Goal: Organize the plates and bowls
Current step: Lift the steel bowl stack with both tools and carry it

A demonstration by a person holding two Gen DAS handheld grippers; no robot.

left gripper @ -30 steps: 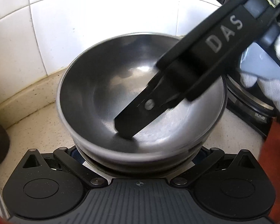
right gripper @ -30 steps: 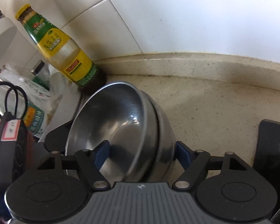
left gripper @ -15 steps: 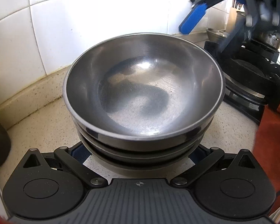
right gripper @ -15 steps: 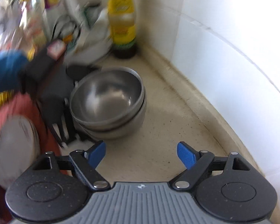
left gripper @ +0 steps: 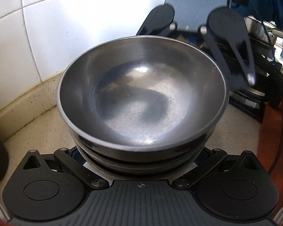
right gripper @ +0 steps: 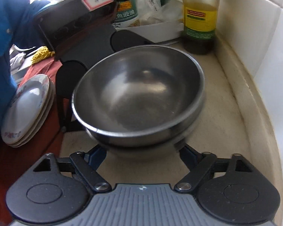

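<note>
1. Since half a second ago the right gripper (right gripper: 142,155) has come down from above the counter and now sits low at the far side of the stacked steel bowls (right gripper: 139,101); its tongs are spread wide, one at each side of the stack's base.
2. From the left wrist view, the left gripper (left gripper: 140,157) has its tongs apart too, around the bottom of the same stack (left gripper: 141,98); I cannot tell if they touch the metal.
3. The bowls stand nested on the beige counter (right gripper: 222,116), near the tiled wall (left gripper: 66,37).
4. An oil bottle (right gripper: 200,15) stands behind them in the corner.
5. Stacked plates (right gripper: 28,109) lie at the left, on a red cloth (right gripper: 28,162).
</note>
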